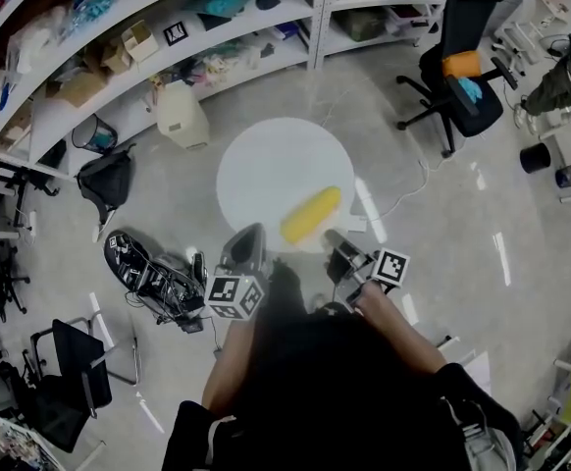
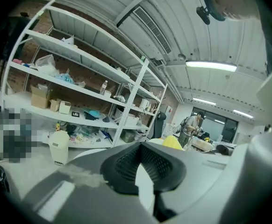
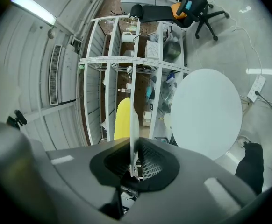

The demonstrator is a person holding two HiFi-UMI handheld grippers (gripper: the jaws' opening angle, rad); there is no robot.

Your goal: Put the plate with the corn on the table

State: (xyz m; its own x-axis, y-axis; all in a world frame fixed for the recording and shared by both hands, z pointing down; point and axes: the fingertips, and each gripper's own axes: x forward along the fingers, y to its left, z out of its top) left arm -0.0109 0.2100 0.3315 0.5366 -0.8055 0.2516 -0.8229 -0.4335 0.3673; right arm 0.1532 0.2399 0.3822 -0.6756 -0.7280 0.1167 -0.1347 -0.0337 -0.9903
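Both the left gripper (image 1: 247, 239) and right gripper (image 1: 337, 244) clench the plate (image 3: 134, 125), corn (image 1: 310, 214) between them, above the surface (image 1: 266, 165) ahead; setting it down remains.

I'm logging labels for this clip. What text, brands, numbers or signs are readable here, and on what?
None readable.
Marker cubes: black-and-white square patterns, no letters.
Shelf tag: same kind of pattern.
Shelf boxes: any print too small.
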